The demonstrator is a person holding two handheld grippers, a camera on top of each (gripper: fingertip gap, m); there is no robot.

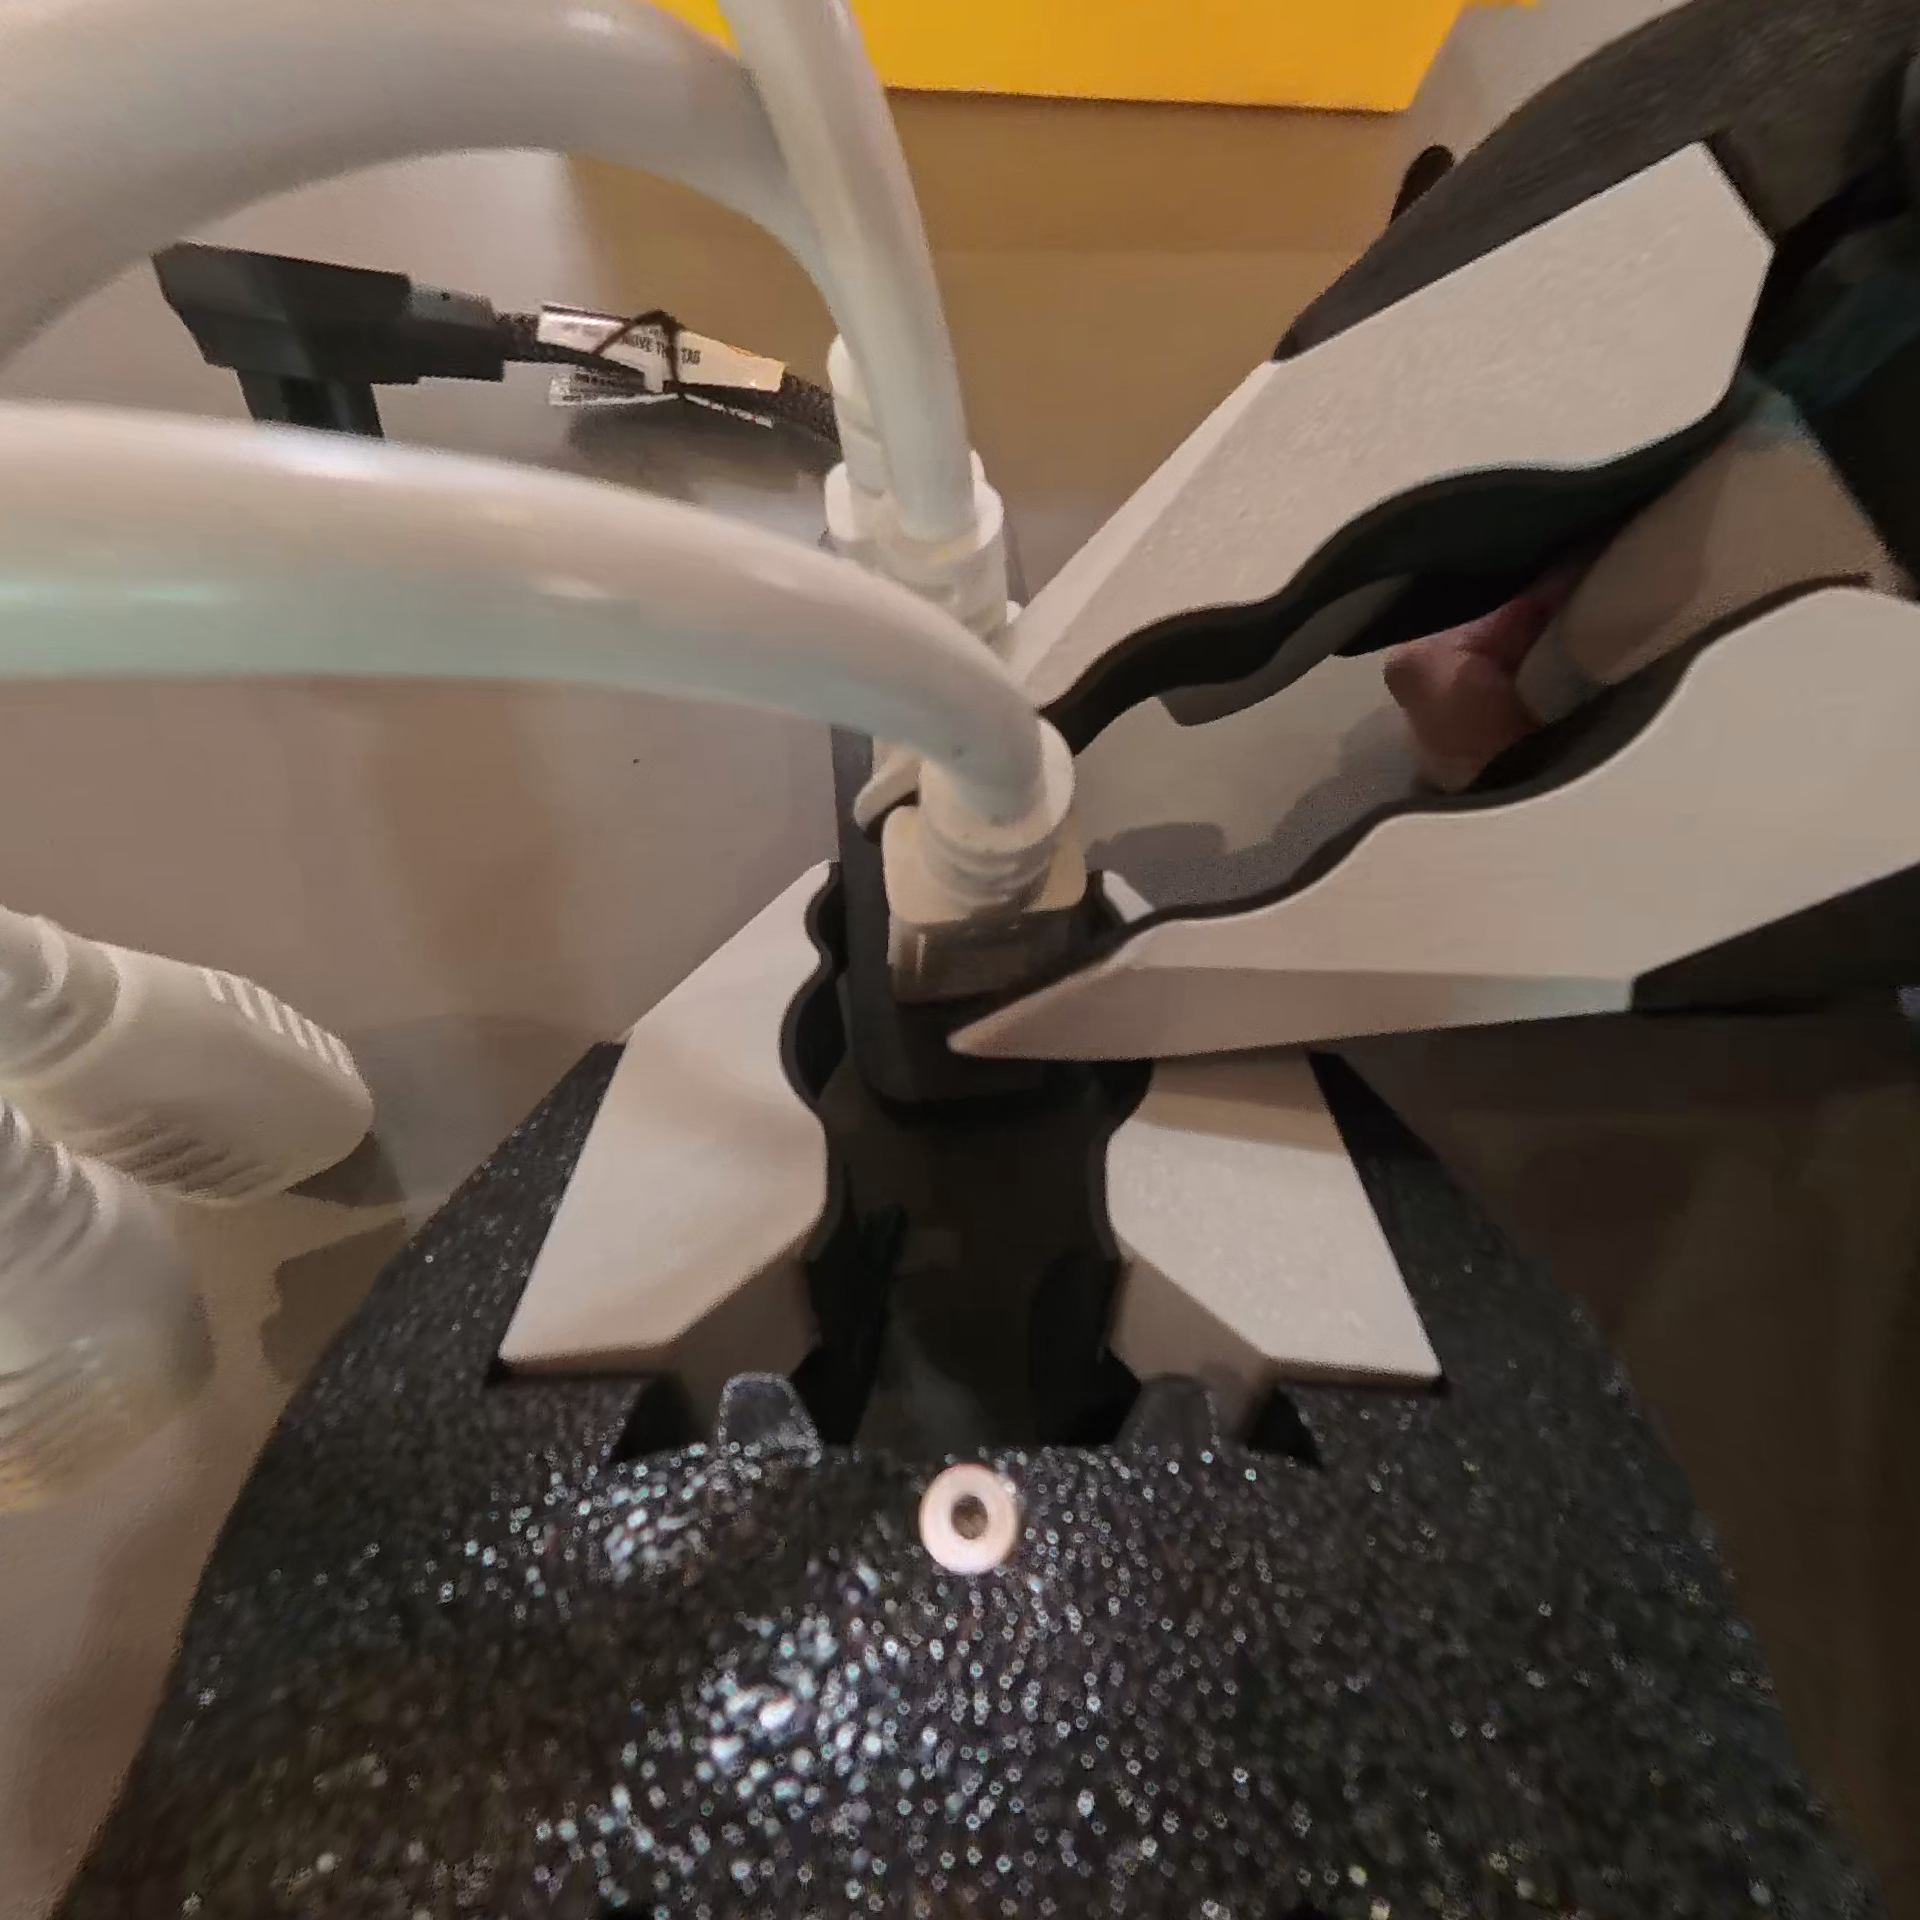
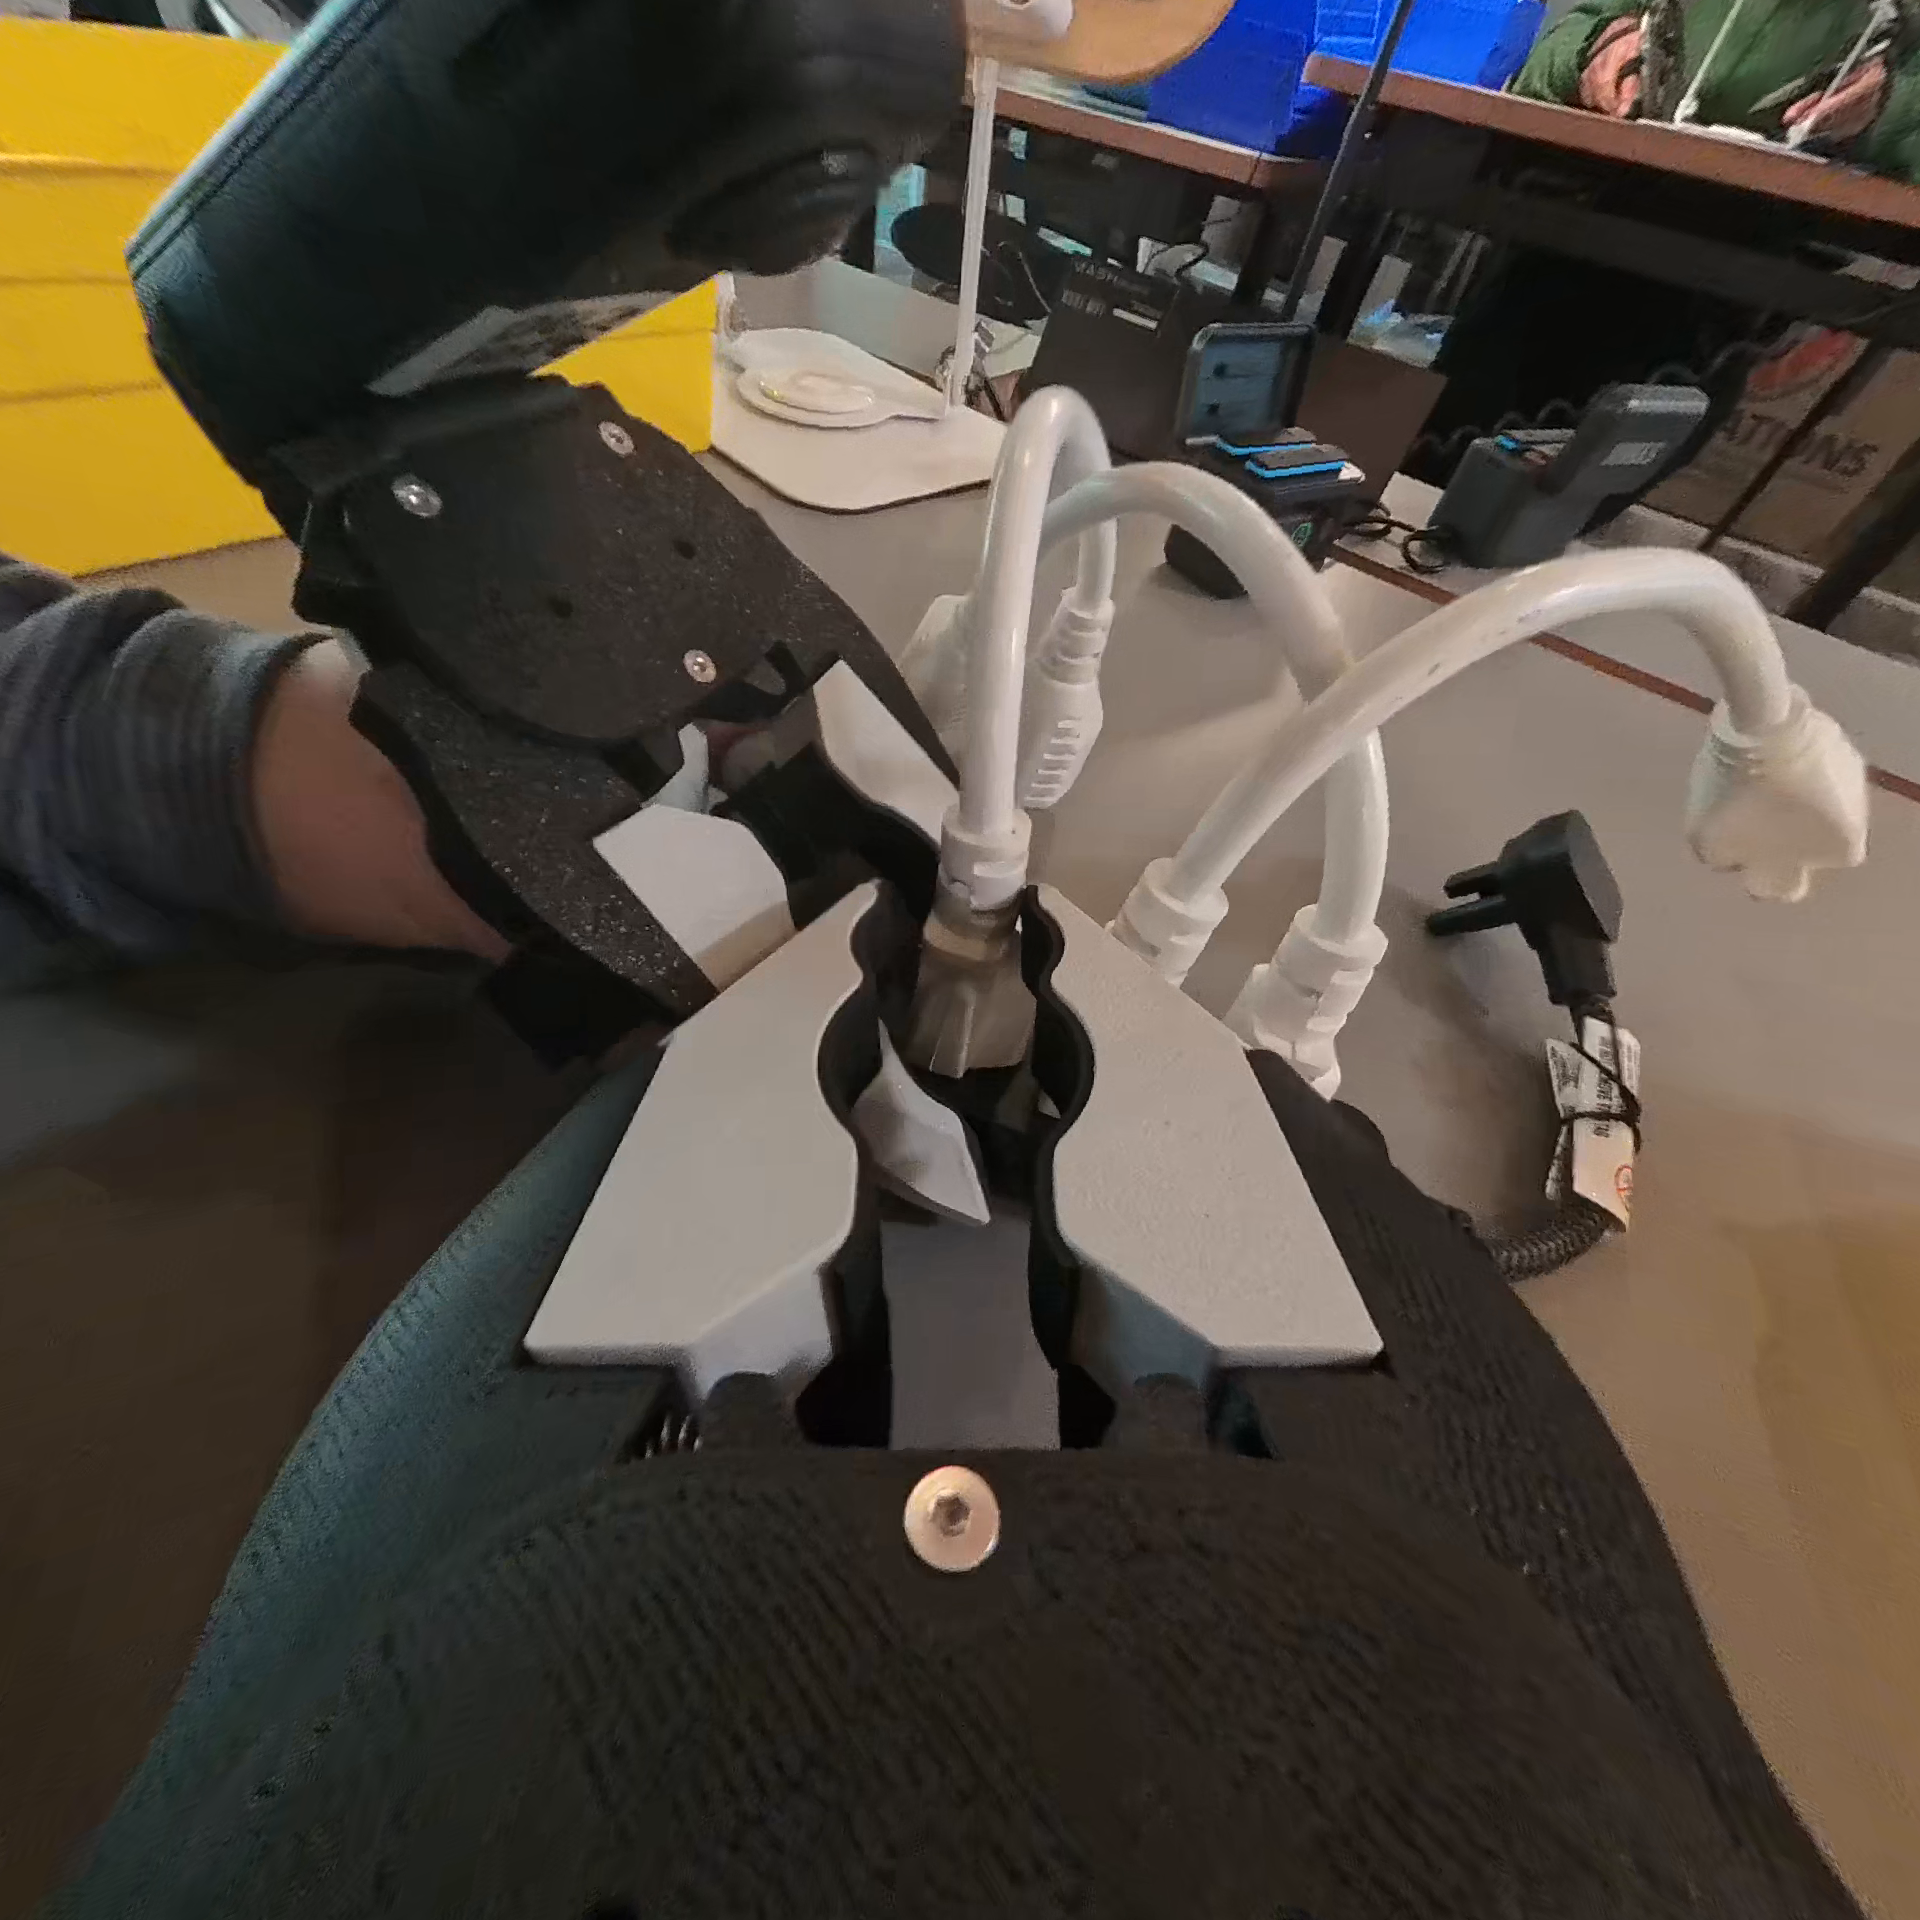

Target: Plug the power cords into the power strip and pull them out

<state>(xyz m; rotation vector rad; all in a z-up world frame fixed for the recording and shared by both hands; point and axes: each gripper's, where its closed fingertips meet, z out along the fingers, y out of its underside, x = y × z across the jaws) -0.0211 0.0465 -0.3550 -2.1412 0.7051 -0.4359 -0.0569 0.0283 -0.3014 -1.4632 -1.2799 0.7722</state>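
My right gripper (image 2: 956, 935) is shut on a white plug (image 2: 971, 997) standing in the dark power strip (image 2: 966, 1330). Its white cord (image 2: 997, 582) loops upward. My left gripper (image 1: 961, 997) is shut on the power strip (image 1: 868, 935) just below that plug (image 1: 977, 914). In the left wrist view the right gripper (image 1: 914, 920) comes in from the right and clamps the plug. In the right wrist view the left gripper (image 2: 909, 1029) comes in from the left, held by a hand (image 2: 312, 810). Two more white plugs (image 2: 1299, 987) stand in the strip farther along.
The strip's black plug (image 2: 1548, 894) with its braided cable and tag lies on the table to the right; it also shows in the left wrist view (image 1: 281, 322). A loose white cord end (image 2: 1766, 800) hangs above the table. Yellow bins (image 2: 62, 364) and black chargers (image 2: 1558, 478) stand behind. Left tips to right tips: about 6 cm.
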